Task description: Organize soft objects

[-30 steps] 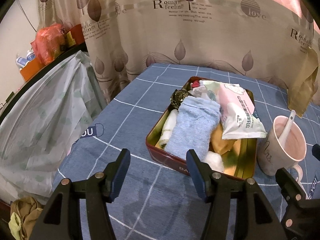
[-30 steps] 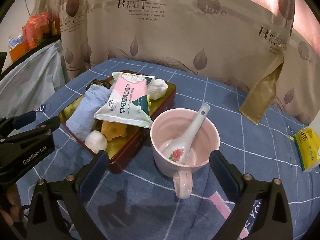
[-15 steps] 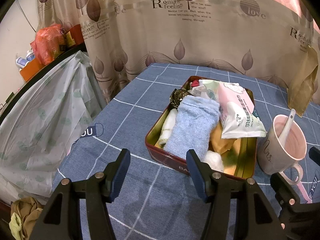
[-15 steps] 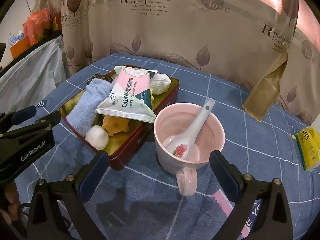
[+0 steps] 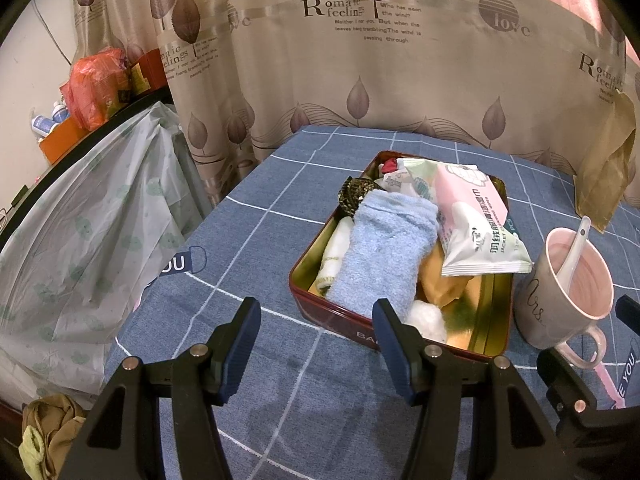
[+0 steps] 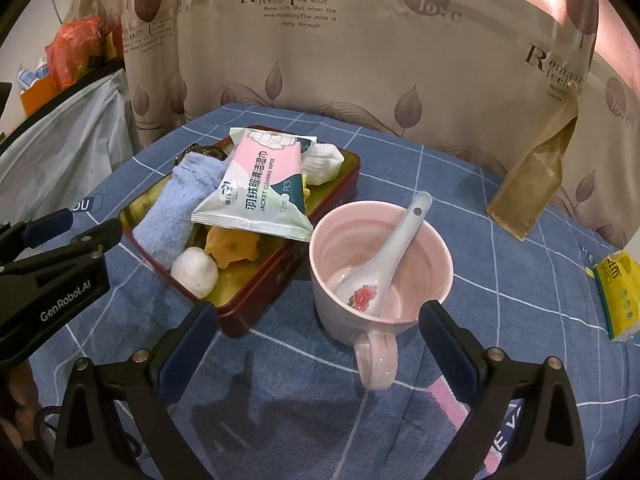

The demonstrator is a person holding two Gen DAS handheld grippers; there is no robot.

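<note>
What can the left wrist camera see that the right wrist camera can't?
Only the left wrist view shows the crumpled cloth low at the left and a red bit at the tin's far end.

Only the right wrist view shows the yellow packet at the right edge and the flower on the spoon.

Both show the red tin, blue towel, wipes pack, white ball, pink mug, and open jaws.

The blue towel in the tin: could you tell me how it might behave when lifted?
The blue towel looks like soft terry, so it would probably sag and unfold. The wipes packet overlaps its far end and may slide off into the tin.
</note>
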